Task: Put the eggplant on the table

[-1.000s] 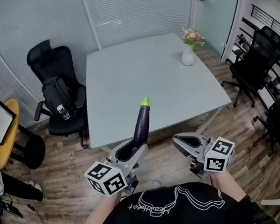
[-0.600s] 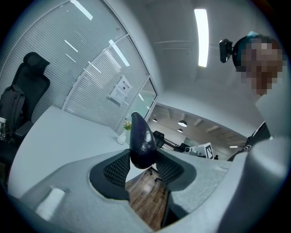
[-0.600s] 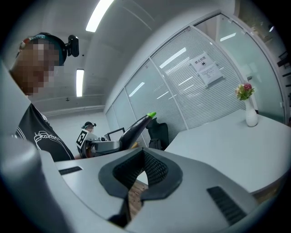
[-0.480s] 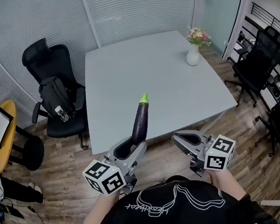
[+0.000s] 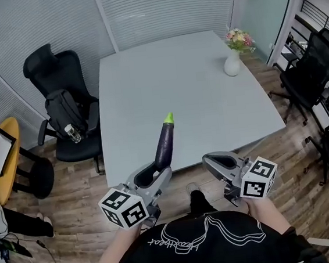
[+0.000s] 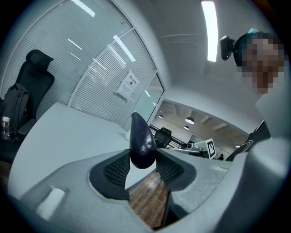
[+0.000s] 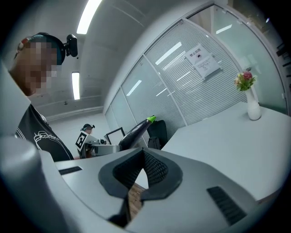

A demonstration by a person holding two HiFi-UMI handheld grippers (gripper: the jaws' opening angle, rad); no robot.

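Observation:
A dark purple eggplant point(image 5: 165, 145) with a green stem tip sticks forward out of my left gripper point(image 5: 157, 172), whose jaws are shut on its blunt end. In the left gripper view the eggplant point(image 6: 142, 141) sits pinched between both ribbed pads. It hangs in the air over the near edge of the pale grey table point(image 5: 176, 80). My right gripper point(image 5: 210, 161) is level with the left one, just short of the table edge, its pads touching with nothing between them point(image 7: 143, 159). The eggplant point(image 7: 136, 129) shows to its left.
A white vase of flowers point(image 5: 233, 62) stands at the table's far right corner. A black office chair with a backpack and a bottle point(image 5: 63, 109) is left of the table, more black chairs point(image 5: 314, 77) to the right. A yellow round table point(image 5: 5, 168) is at far left.
Both grippers and the eggplant have come forward toward the table together. The table now looks nearer and the vase has shifted right in the view. The grips are unchanged.

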